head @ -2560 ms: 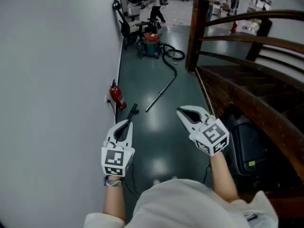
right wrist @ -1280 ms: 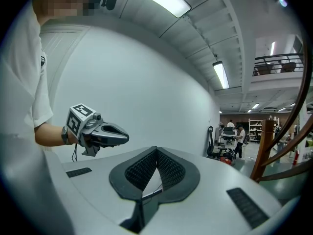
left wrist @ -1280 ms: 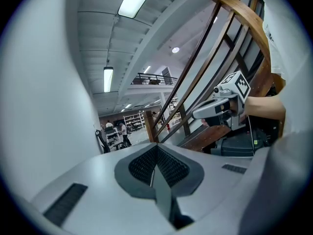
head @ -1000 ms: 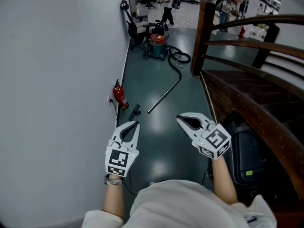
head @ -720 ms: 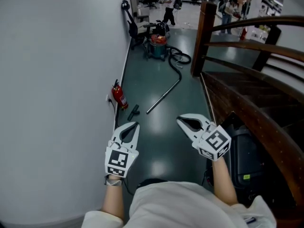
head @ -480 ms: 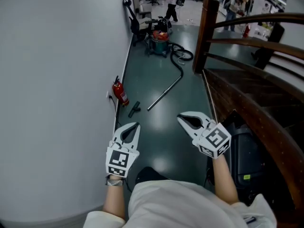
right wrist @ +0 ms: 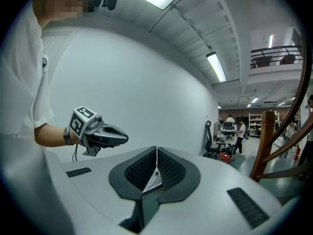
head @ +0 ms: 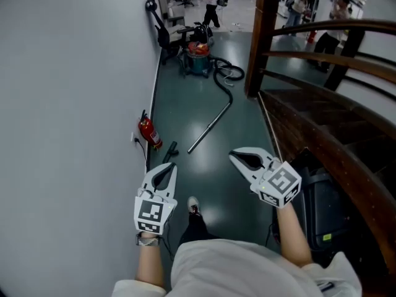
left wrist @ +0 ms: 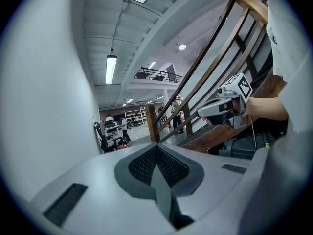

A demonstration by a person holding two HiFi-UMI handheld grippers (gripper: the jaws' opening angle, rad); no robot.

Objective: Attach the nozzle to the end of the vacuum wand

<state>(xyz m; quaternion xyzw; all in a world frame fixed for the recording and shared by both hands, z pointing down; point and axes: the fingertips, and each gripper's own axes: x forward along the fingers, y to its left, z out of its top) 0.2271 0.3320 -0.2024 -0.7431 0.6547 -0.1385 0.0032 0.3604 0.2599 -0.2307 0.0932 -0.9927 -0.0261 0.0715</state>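
In the head view a long silver vacuum wand [head: 209,127] lies slantwise on the dark green floor, its far end joined to a black hose [head: 223,73] that coils to a vacuum canister [head: 198,59]. A small black nozzle [head: 169,148] lies on the floor near the wand's near end, apart from it. My left gripper [head: 168,167] is shut and empty, held well short of the nozzle. My right gripper [head: 235,155] is shut and empty too, level with the left one. Each gripper view shows closed jaws with nothing between them; the left gripper [right wrist: 123,139] shows in the right gripper view.
A white wall runs along the left with a red fire extinguisher [head: 148,132] at its foot. A wooden stair railing [head: 309,36] and steps close off the right. A black case [head: 325,203] stands by my right arm. Office chairs and people are far down the aisle.
The view has advanced down the corridor. The extinguisher, nozzle and wand sit nearer. A foot now shows on the floor between the grippers. Both grippers stay shut.
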